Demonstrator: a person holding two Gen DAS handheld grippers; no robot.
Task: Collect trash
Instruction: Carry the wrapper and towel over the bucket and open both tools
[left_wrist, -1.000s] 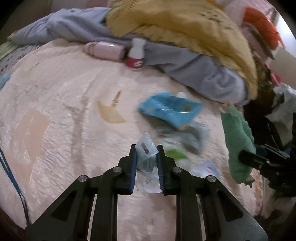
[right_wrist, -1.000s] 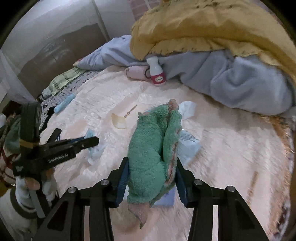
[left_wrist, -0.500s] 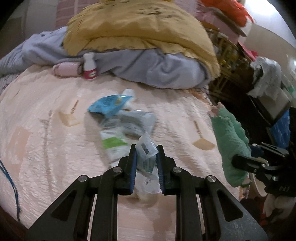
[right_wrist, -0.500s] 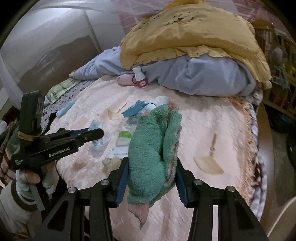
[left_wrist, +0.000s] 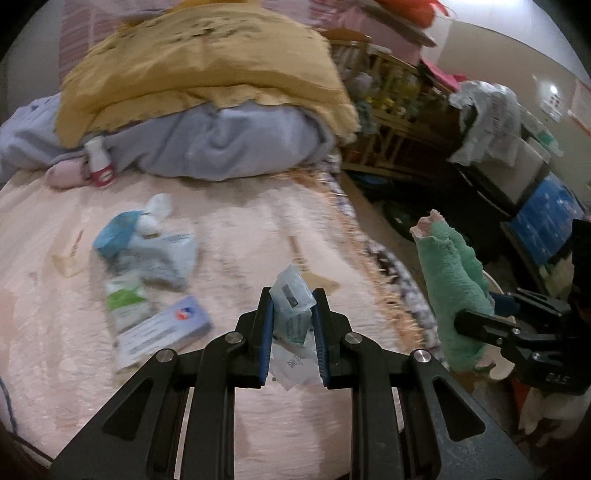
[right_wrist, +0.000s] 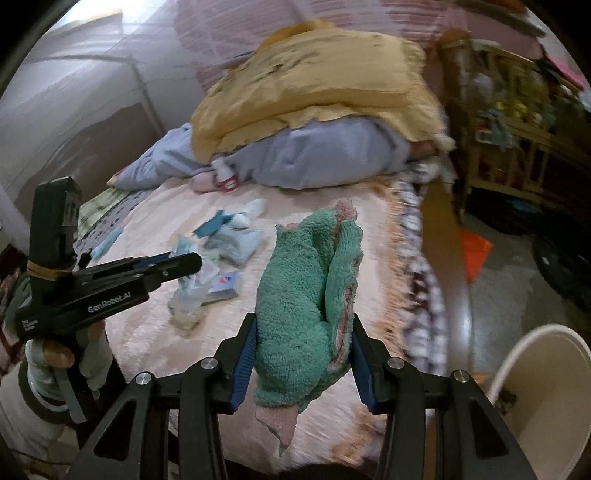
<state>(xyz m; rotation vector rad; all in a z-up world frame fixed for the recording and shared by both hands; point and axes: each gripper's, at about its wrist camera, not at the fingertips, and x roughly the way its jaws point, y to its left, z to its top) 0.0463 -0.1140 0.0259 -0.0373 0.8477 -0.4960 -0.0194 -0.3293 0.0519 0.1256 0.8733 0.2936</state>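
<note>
Left gripper (left_wrist: 291, 317) is clamped on a wrapper (left_wrist: 291, 299), centre frame; right gripper (right_wrist: 301, 354) is clamped on a green rag (right_wrist: 306, 288). Keep both grips firm; release only above the bin (right_wrist: 535, 373), lower right.

1. The crumpled clear plastic wrapper (left_wrist: 291, 306) looks thin and glossy.
2. The green terry cloth rag (right_wrist: 306, 295) is fuzzy and matt, with frayed pinkish edges.
3. The peach quilted bedspread (left_wrist: 236, 229) has a faint satin sheen.
4. The mustard-yellow blanket (left_wrist: 199, 62) looks soft and matt.
5. The cream plastic bin (right_wrist: 546, 373) is smooth.
6. The wooden slatted crib (left_wrist: 391, 96) is pale.
</note>
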